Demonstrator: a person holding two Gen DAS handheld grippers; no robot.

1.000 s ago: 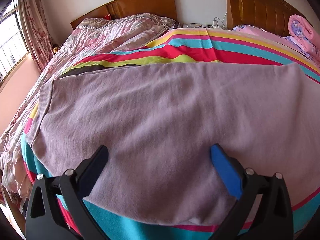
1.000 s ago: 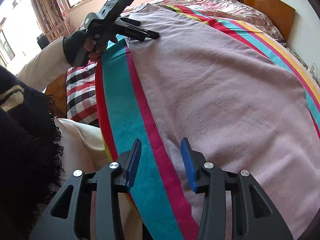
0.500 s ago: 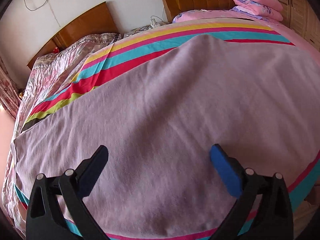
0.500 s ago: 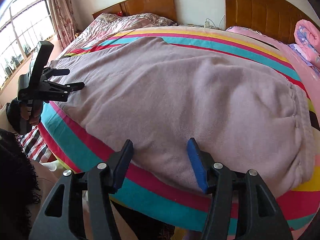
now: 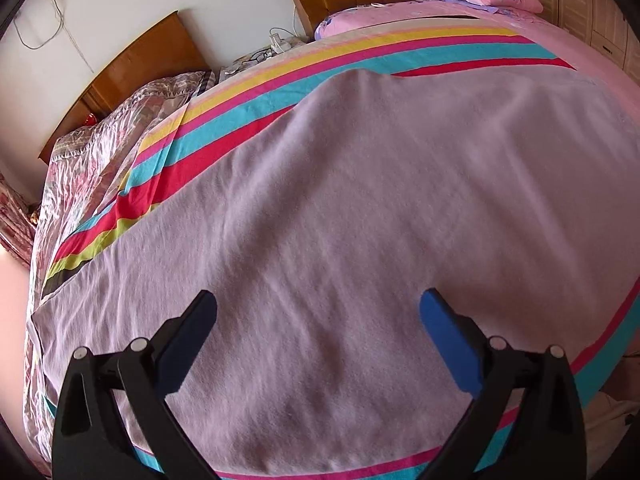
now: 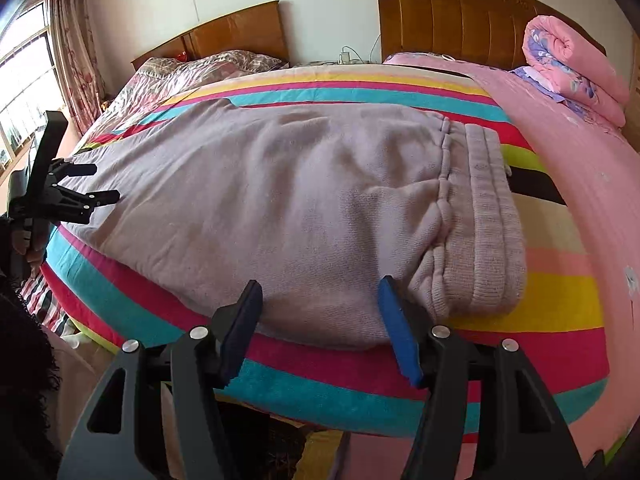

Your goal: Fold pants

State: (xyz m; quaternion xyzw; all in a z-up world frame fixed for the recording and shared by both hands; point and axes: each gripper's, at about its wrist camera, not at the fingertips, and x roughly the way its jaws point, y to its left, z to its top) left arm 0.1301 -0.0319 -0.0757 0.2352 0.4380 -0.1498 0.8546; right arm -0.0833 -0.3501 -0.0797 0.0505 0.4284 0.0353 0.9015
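Window (image 6: 20,92) and floral curtain (image 6: 76,52) at far left of the room. Beside them, a bed under a patterned quilt (image 6: 168,80) with a wooden headboard (image 6: 224,34). White wall (image 6: 328,4) with a cable and a charger between the two headboards. Centre: striped sheet (image 6: 560,292) over the near bed, bands of teal, red, yellow and pink. Pants (image 6: 280,208) lie flat on it, lilac, legs toward the left, ribbed waistband at right near the bed's edge. Left gripper (image 5: 318,320) hovers over the legs, fingers wide apart, nothing between them. Right gripper (image 6: 320,312) at the near hem by the waistband, fingers opening, not pressing the cloth. Right: pink sheet (image 6: 580,152), rolled pink blanket (image 6: 576,68), taller headboard (image 6: 460,16).
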